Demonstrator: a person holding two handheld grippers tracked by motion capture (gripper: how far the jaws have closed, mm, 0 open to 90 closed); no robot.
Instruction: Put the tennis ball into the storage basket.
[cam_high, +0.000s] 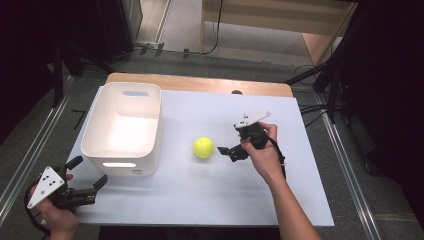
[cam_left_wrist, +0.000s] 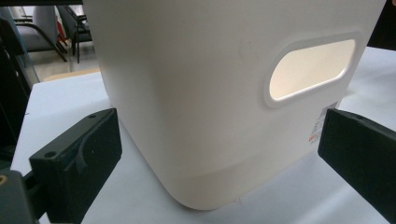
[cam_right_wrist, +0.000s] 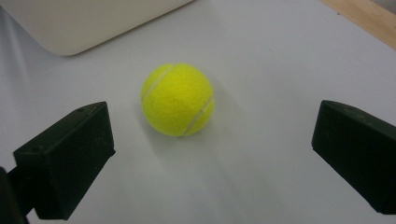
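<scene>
Jaws of your right gripper stand wide apart, just short of the tennis ball on the white table; centre it between them, then squeeze evenly; left gripper waits open beside the white bin

Yellow-green tennis ball resting alone on the white tabletop

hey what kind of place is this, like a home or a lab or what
Most likely a lab or recording workspace, not a home. A white-topped table stands between metal floor rails, cables trail over the grey floor, and a person holds a left gripper and a right gripper over it.
</scene>
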